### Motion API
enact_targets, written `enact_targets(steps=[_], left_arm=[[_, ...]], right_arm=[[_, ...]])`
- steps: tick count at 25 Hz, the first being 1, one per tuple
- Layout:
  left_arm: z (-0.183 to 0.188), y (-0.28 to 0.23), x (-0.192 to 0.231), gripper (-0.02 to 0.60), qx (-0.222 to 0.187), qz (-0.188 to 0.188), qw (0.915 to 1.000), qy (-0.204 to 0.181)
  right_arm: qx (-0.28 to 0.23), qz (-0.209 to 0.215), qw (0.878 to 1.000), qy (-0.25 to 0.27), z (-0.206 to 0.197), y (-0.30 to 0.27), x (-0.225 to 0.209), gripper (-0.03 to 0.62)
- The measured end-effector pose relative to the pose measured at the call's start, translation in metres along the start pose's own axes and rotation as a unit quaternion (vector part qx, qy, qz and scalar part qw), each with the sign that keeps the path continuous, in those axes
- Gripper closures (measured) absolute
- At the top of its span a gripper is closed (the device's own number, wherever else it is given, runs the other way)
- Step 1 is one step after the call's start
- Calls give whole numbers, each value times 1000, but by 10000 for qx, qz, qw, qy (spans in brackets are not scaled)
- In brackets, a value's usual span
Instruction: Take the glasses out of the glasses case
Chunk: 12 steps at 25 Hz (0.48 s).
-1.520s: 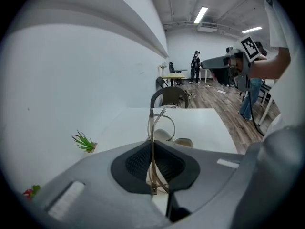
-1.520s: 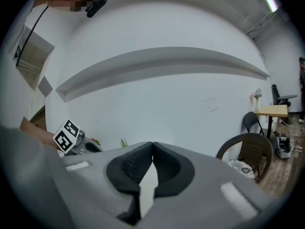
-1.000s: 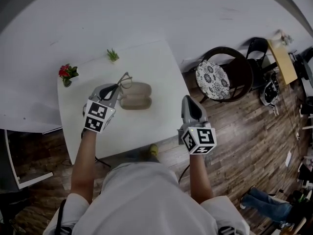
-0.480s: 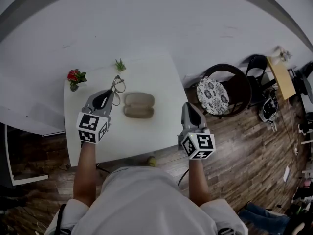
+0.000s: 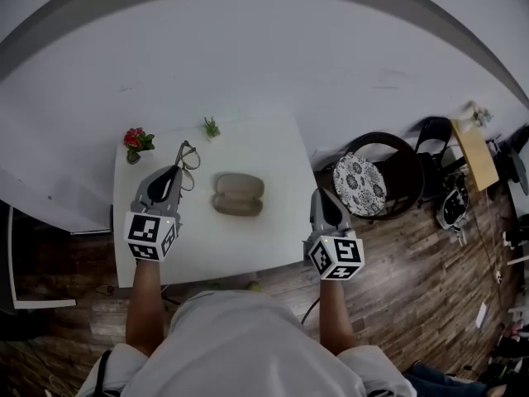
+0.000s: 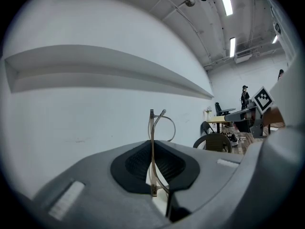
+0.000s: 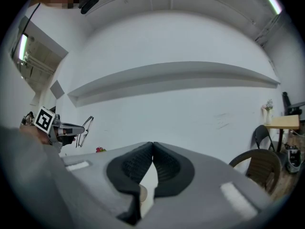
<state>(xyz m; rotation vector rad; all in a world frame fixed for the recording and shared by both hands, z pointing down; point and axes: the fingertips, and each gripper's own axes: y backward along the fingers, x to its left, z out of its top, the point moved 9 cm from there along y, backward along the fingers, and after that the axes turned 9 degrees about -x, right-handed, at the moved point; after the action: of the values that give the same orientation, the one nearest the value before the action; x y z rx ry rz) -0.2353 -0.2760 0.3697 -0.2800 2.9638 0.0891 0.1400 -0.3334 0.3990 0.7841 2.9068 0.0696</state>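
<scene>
Head view: the left tool (image 5: 177, 172) pinches the glasses (image 5: 188, 155) by one thin arm. They are lifted clear of the glasses case (image 5: 238, 194), which lies on the counter (image 5: 248, 242). The right tool (image 5: 321, 197) hangs off the counter's right edge.
Left gripper view: the jaws are narrow and clamp that arm alone, with the lenses jutting ahead. So slim a hold could let the frame swing, slip and drop.
Right gripper view: the jaws are closed on nothing, so nothing would catch the glasses if they slide.

Too small, head view centre, to tell inside the glasses case (image 5: 238, 193). Lost low-centre in the left gripper view: lower end of the glasses (image 6: 152, 132).
</scene>
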Motion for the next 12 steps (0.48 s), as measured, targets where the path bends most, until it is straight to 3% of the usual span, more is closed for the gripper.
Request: enact_targets(steps=[12], left_arm=[[14, 13, 14, 558, -323, 357, 9988, -10]], right_arm=[[-90, 94, 9998, 120, 12, -13, 2, 591]])
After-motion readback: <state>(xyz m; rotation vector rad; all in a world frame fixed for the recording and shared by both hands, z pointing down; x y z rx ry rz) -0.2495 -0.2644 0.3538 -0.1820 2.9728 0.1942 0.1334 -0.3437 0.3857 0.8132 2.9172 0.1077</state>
